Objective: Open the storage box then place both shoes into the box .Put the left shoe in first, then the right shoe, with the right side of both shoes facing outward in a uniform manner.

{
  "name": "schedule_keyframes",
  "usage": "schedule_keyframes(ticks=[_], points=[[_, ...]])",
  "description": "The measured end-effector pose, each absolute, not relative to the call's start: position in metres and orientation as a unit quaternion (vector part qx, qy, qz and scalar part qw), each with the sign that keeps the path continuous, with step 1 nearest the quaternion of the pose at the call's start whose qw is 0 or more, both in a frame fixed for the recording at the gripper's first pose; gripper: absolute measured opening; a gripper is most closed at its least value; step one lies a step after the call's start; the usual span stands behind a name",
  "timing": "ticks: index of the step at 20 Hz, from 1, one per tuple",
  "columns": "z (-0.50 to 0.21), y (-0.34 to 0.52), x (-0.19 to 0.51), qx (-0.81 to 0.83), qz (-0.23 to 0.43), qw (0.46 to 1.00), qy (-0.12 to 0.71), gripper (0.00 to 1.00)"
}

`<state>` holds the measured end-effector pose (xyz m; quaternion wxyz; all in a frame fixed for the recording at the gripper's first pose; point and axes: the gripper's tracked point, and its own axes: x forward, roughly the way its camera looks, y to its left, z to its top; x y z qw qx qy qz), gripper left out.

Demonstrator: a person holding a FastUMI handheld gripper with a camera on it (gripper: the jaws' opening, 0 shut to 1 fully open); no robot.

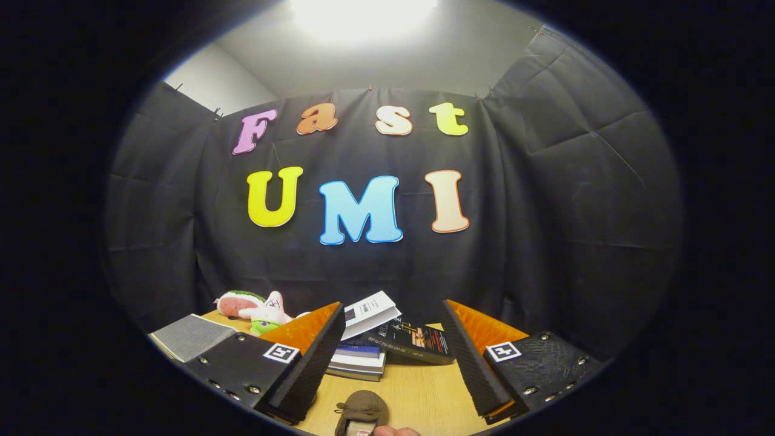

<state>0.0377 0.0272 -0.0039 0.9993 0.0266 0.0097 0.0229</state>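
On the wooden table (418, 393) between my fingers I see a brown shoe (362, 409); gripper (390, 357) wide open, holding nothing, books (387, 342) and plush toy (257, 310) beyond

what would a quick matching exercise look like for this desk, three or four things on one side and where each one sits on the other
Things:
1. plush toy
2. stack of books
3. brown object
4. gripper

Places or states:
A. on the wooden table, low between the fingers
B. open, holding nothing
C. beyond the fingers, in the gap between them
D. beyond the left finger, by the black cloth wall

Pairs: 1-D, 2-C, 3-A, 4-B
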Motion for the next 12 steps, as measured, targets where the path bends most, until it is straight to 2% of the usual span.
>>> schedule_keyframes(ticks=[5, 7, 9, 12], points=[[-0.014, 0.078, 0.042, 0.055, 0.091, 0.993, 0.053, 0.97], [-0.021, 0.112, 0.04, 0.073, 0.14, 0.985, 0.074, 0.97], [-0.039, 0.144, 0.035, 0.108, 0.2, 0.967, 0.116, 0.96], [-0.081, 0.189, 0.024, 0.162, 0.269, 0.923, 0.221, 0.96]])
